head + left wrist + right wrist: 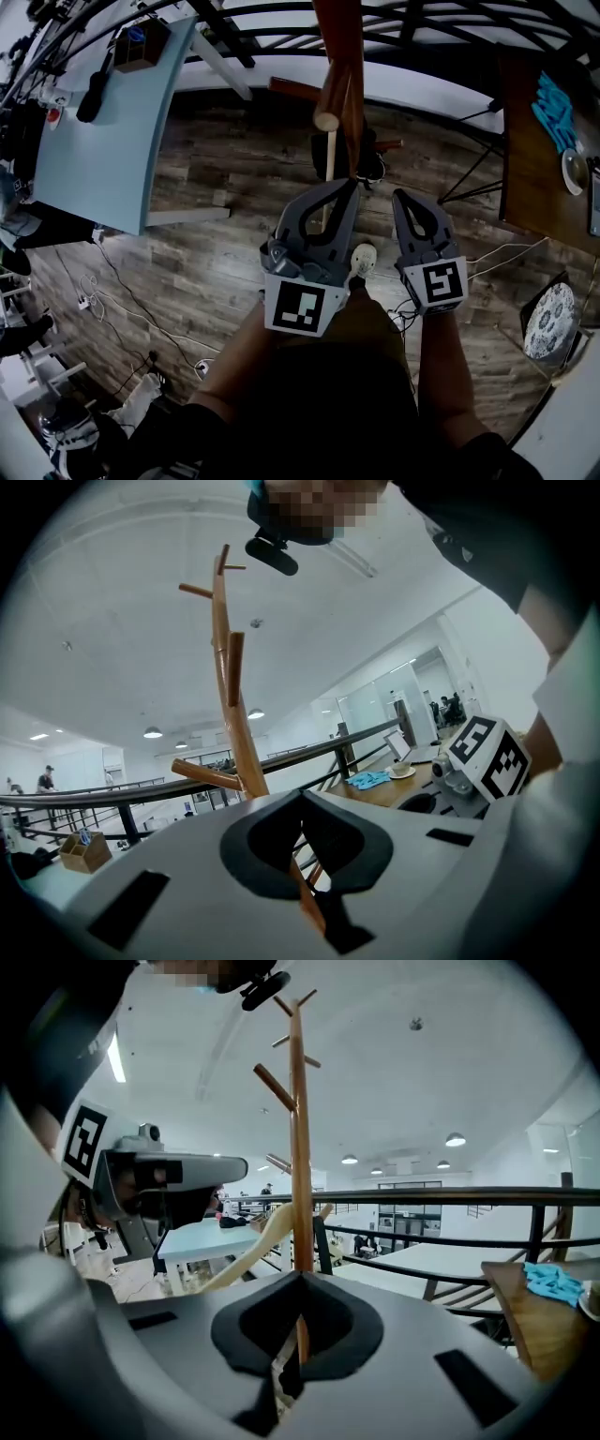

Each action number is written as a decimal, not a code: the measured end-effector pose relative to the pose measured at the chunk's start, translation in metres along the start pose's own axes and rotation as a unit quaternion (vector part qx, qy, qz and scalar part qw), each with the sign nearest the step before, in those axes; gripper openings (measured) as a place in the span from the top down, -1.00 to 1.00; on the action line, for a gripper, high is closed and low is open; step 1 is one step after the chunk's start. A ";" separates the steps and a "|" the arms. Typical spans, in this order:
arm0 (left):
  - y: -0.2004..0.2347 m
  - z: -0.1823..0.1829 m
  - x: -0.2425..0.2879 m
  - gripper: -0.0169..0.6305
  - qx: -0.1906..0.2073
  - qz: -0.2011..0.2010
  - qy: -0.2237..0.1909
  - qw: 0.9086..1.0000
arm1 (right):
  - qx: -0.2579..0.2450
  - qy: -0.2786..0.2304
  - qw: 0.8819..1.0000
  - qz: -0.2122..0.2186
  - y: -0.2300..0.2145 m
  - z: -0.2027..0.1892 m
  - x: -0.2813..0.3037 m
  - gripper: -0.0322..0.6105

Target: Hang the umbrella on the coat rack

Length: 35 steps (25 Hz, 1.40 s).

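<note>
The brown wooden coat rack (347, 56) (230, 686) (299, 1129) stands straight ahead, its pegs angled upward. A pale cream rod (328, 178) (248, 1246), apparently the umbrella's handle, runs beside the post below my left gripper. I cannot tell whether it hangs from a peg. A dark bundle (367, 157) lies by the rack's foot. My left gripper (352, 185) (301, 796) is shut with nothing in it and points at the post. Beside it, my right gripper (401, 195) (300, 1276) is also shut and holds nothing.
A pale blue table (103, 141) stands at the left. At the right is a brown table (530, 178) with a blue cloth (555, 108) and a cup. A black railing (422, 37) runs behind the rack. Cables (131, 300) trail over the wood floor.
</note>
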<state>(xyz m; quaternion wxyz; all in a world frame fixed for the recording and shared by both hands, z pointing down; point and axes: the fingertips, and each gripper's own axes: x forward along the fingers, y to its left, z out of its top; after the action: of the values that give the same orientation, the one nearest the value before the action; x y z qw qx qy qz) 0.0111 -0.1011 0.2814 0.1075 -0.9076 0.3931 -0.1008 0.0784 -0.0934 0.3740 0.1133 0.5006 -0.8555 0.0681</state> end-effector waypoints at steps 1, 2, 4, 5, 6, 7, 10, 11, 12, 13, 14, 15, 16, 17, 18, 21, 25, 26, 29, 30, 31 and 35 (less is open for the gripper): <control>0.001 0.001 -0.002 0.91 0.000 -0.002 -0.001 1.000 | -0.006 -0.005 1.000 -0.002 0.002 0.009 -0.002 0.81; 0.003 0.003 -0.004 0.91 0.001 -0.005 -0.003 1.000 | -0.011 -0.009 1.000 -0.004 0.005 0.016 -0.004 0.81; 0.005 0.007 -0.008 0.91 0.003 -0.009 -0.008 1.000 | -0.023 -0.016 1.000 -0.009 0.008 0.030 -0.007 0.81; 0.007 0.010 -0.010 0.91 0.004 -0.011 -0.012 1.000 | -0.030 -0.018 0.999 -0.013 0.009 0.035 -0.008 0.81; 0.008 0.012 -0.012 0.91 0.005 -0.012 -0.017 1.000 | -0.037 -0.019 0.999 -0.016 0.010 0.041 -0.009 0.81; 0.010 0.014 -0.013 0.91 0.005 -0.014 -0.020 1.000 | -0.043 -0.020 0.999 -0.020 0.011 0.046 -0.010 0.81; 0.014 0.021 -0.017 0.91 0.008 -0.023 -0.026 0.999 | -0.056 -0.027 0.998 -0.027 0.015 0.063 -0.015 0.81; 0.014 0.024 -0.019 0.91 0.010 -0.027 -0.030 0.999 | -0.062 -0.029 0.997 -0.028 0.018 0.069 -0.017 0.81; 0.015 0.027 -0.021 0.91 0.010 -0.030 -0.034 0.999 | -0.068 -0.033 0.997 -0.030 0.020 0.076 -0.020 0.81; 0.016 0.031 -0.022 0.91 0.011 -0.033 -0.039 0.999 | -0.073 -0.037 0.996 -0.033 0.022 0.083 -0.022 0.81; 0.017 0.034 -0.023 0.91 0.010 -0.035 -0.042 0.998 | -0.079 -0.042 0.995 -0.036 0.024 0.091 -0.024 0.81; 0.018 0.037 -0.024 0.91 0.010 -0.037 -0.046 0.998 | -0.085 -0.047 0.995 -0.038 0.026 0.098 -0.026 0.81; 0.019 0.040 -0.025 0.91 0.010 -0.039 -0.049 0.998 | -0.092 -0.053 0.994 -0.040 0.028 0.106 -0.028 0.81; 0.020 0.043 -0.027 0.91 0.011 -0.040 -0.053 0.998 | -0.098 -0.060 0.993 -0.041 0.031 0.113 -0.030 0.81; 0.021 0.047 -0.029 0.91 0.012 -0.042 -0.056 0.997 | -0.105 -0.064 0.992 -0.042 0.035 0.120 -0.032 0.81; 0.023 0.059 -0.039 0.91 0.017 -0.049 -0.067 0.996 | -0.125 -0.068 0.989 -0.044 0.047 0.136 -0.037 0.81; 0.028 0.075 -0.049 0.91 0.023 -0.058 -0.087 0.994 | -0.138 -0.075 0.986 -0.052 0.059 0.152 -0.043 0.81; 0.030 0.078 -0.051 0.91 0.026 -0.059 -0.092 0.994 | -0.143 -0.076 0.985 -0.054 0.060 0.157 -0.044 0.81; 0.033 0.089 -0.056 0.91 0.029 -0.065 -0.104 0.992 | -0.149 -0.086 0.983 -0.063 0.067 0.172 -0.048 0.81; 0.035 0.092 -0.058 0.91 0.030 -0.067 -0.108 0.991 | -0.152 -0.090 0.982 -0.066 0.069 0.177 -0.050 0.81; 0.036 0.096 -0.060 0.91 0.032 -0.069 -0.113 0.991 | -0.156 -0.094 0.981 -0.069 0.071 0.183 -0.051 0.81; 0.040 0.109 -0.066 0.91 0.036 -0.076 -0.129 0.988 | -0.177 -0.109 0.975 -0.076 0.081 0.203 -0.056 0.81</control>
<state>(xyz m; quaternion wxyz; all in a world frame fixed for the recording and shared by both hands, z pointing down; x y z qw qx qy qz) -0.0312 -0.0666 0.1594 0.1821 -0.9356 0.3023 -0.0049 0.0091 -0.0537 0.1631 0.1112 0.5403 -0.8207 -0.1486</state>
